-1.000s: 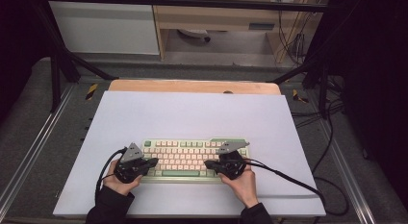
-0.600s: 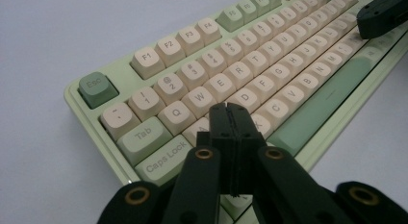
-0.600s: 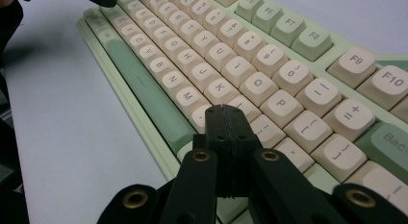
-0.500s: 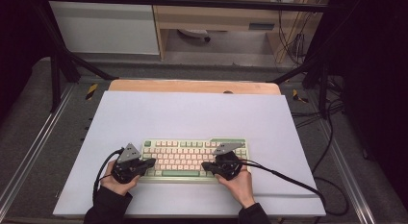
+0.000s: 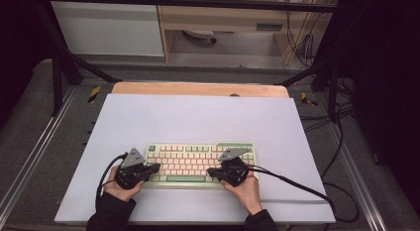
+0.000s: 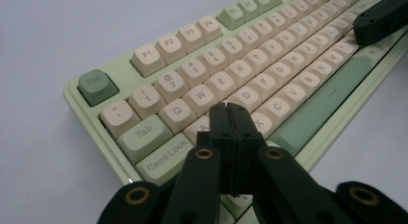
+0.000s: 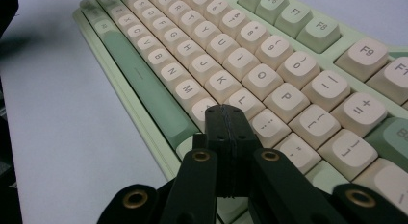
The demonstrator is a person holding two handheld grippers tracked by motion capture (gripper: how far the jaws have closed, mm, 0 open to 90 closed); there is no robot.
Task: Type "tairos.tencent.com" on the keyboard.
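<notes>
— Where does the keyboard (image 5: pixel 200 164) sit, and why there?

— Flat on the white worktop (image 5: pixel 198 117), at its near edge, straight in front of the person. I'd judge that keeps every row within easy reach of both hands.

— And the two tools?

— The left hand-held gripper (image 6: pixel 230 113) hangs over the keyboard's left end, its tip above the keys near A and Z. The right hand-held gripper (image 7: pixel 225 116) hangs over the right end, near L and the keys below it. It looks like a typist's split, one hand per half.

— Jaws spread?

— No, both pairs are pressed together with nothing between them. My guess is a single narrow tip can poke one key without catching its neighbours.

— Is either pressing a key?

— I cannot tell; the tips hide the keys beneath them.
</notes>
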